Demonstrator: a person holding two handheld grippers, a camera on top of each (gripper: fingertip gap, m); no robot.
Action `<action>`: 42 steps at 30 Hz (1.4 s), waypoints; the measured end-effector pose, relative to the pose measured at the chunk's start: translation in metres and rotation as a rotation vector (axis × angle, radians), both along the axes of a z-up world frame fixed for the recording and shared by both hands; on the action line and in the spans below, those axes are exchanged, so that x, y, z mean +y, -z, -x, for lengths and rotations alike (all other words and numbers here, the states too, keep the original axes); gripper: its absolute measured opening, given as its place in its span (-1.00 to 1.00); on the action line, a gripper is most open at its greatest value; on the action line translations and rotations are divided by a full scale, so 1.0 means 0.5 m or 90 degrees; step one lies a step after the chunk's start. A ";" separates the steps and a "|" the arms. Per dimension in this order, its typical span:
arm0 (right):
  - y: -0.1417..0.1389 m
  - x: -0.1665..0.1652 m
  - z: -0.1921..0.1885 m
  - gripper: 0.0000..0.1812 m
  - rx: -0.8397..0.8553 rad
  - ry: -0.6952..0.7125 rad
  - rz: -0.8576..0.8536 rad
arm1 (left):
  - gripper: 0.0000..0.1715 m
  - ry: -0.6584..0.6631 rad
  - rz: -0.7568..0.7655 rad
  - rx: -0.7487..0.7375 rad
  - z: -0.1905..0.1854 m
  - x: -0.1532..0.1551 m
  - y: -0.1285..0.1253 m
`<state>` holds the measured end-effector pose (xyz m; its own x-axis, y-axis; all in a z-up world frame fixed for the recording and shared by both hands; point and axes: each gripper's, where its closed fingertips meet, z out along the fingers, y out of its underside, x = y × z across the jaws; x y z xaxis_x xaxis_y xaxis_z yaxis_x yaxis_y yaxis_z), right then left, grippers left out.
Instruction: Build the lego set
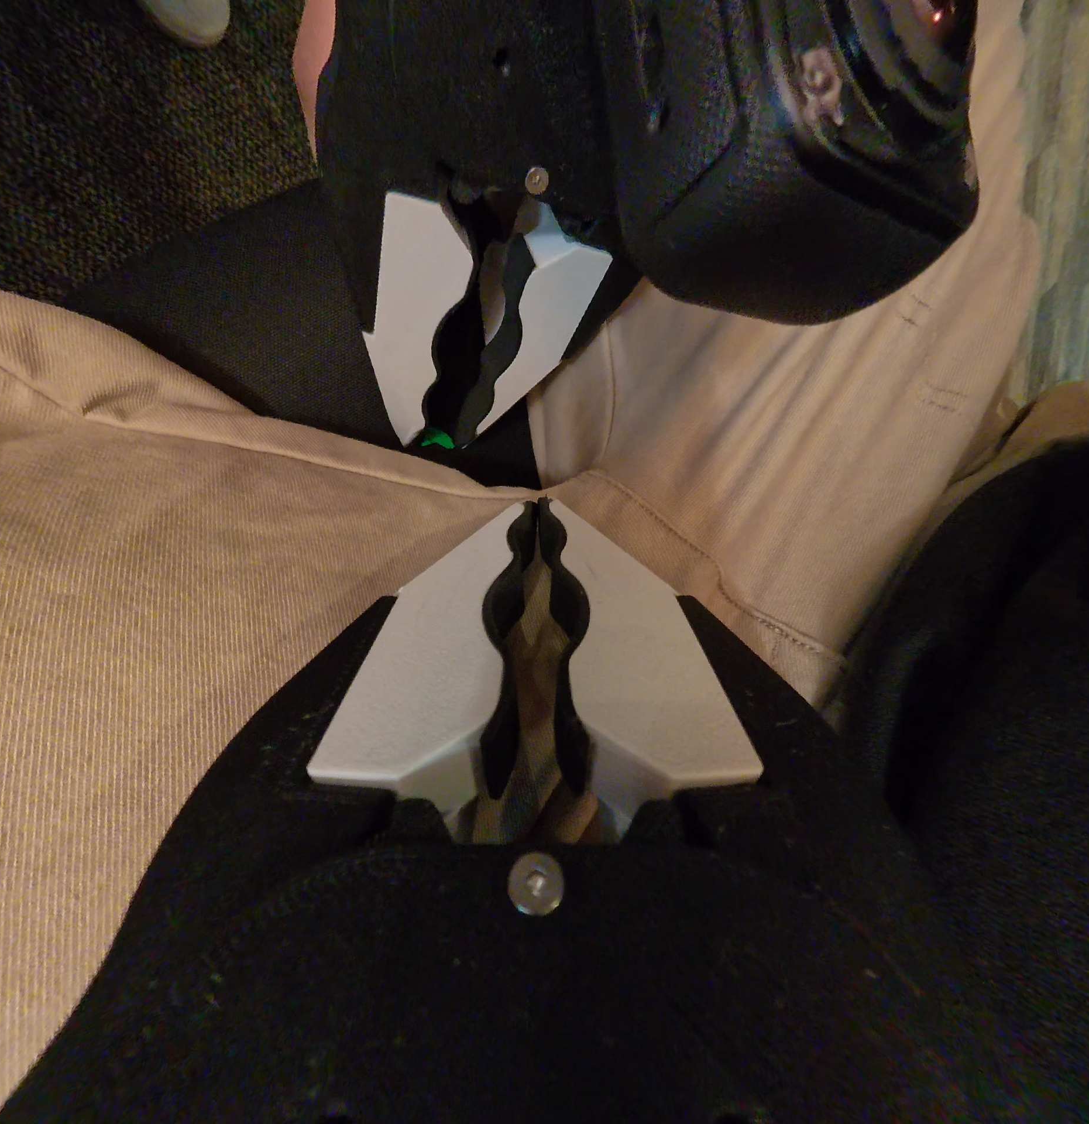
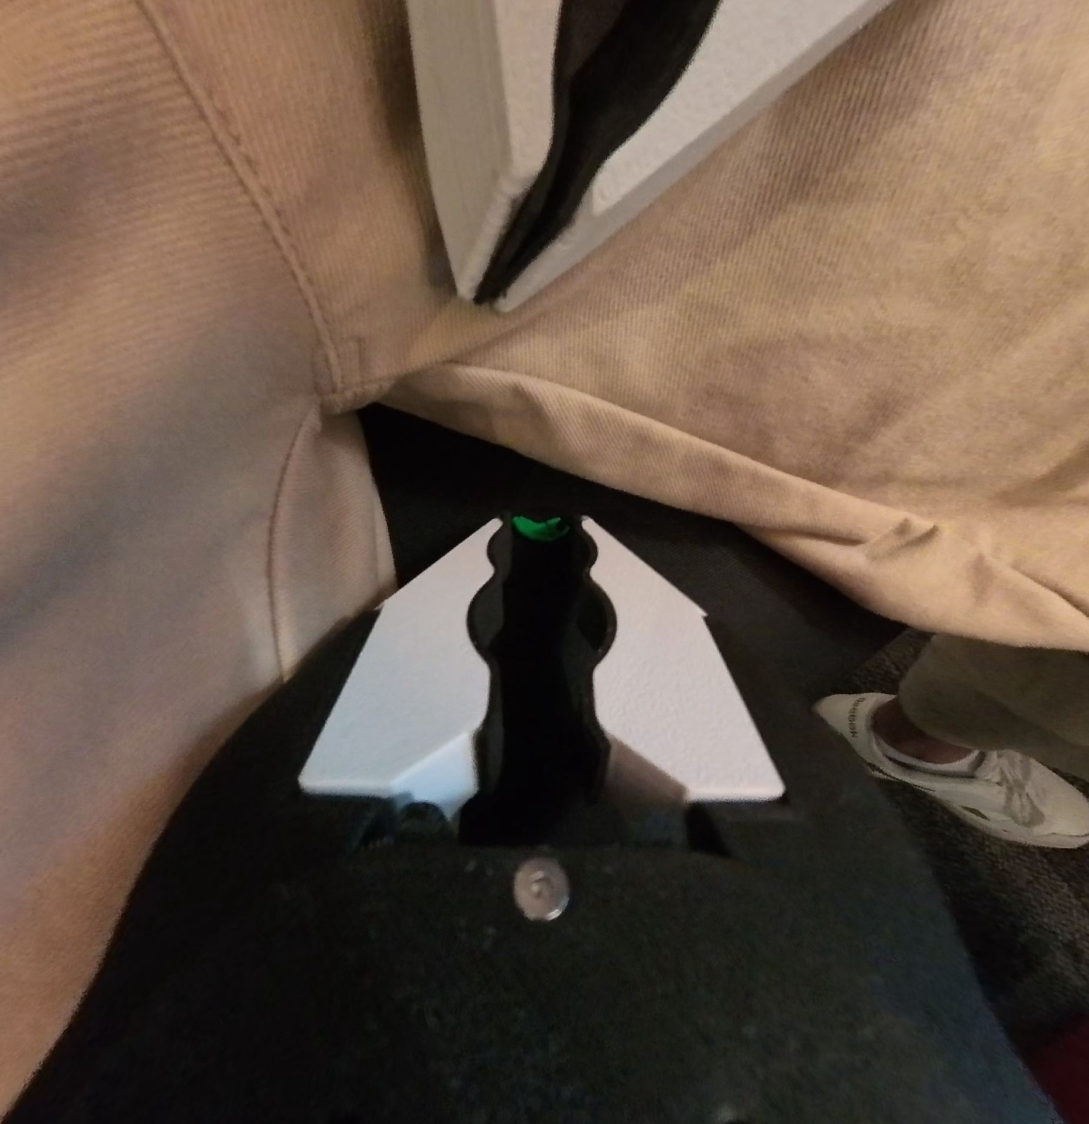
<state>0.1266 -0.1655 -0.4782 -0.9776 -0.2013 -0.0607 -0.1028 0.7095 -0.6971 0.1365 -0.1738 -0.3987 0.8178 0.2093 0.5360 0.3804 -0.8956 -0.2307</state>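
Note:
My right gripper [image 2: 535, 524] is shut on a small green lego piece [image 2: 534, 527], pinched at the very tips. In the left wrist view this gripper [image 1: 439, 439] points down from above with the green piece [image 1: 435, 438] at its tips, just above a black seat [image 1: 238, 304]. My left gripper [image 1: 539, 503] is shut with nothing visible between its tips, which lie close to a person's beige trousers [image 1: 195, 517]. It also shows in the right wrist view [image 2: 486, 298], coming down from the top. The two grippers point tip to tip, a short way apart.
The beige trousers [image 2: 773, 274] fill most of both views, on the black seat [image 2: 444, 486]. A white shoe [image 2: 955, 784] rests on dark carpet [image 2: 985, 912] at lower right. Dark carpet [image 1: 104, 152] and a grey rounded object [image 1: 183, 18] show at upper left. Across from one pair of fingers to the other is roughly 8 cm. The left gripper is farther from the black seat [image 1: 238, 304], some 12 cm, than the right, some 8 cm.

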 end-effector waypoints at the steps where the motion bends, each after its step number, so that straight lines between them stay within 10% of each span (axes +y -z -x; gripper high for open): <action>1: 0.000 0.000 0.000 -0.80 0.004 -0.002 -0.001 | -0.96 0.000 0.000 0.000 0.000 0.000 0.000; 12: -0.028 0.010 0.029 -0.82 0.002 0.061 0.013 | -0.81 -0.069 -0.060 -0.065 0.026 0.030 -0.037; 20: -0.212 0.043 0.081 -0.82 0.037 0.249 0.155 | -0.65 -0.242 -0.182 -0.092 0.148 0.074 -0.119; 26: -0.337 0.065 0.081 -0.83 0.091 0.353 0.228 | -0.66 -0.203 -0.243 -0.173 0.119 0.103 -0.162; 42: -0.425 0.080 0.061 -0.81 0.171 0.465 0.251 | -0.99 -0.180 -0.383 -0.386 0.067 0.118 -0.271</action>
<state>0.0961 -0.1255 -0.2659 -0.8411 0.5244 0.1327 0.0874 0.3738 -0.9234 0.1028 -0.1150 -0.2632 0.3201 -0.0959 0.9425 0.7767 -0.5430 -0.3191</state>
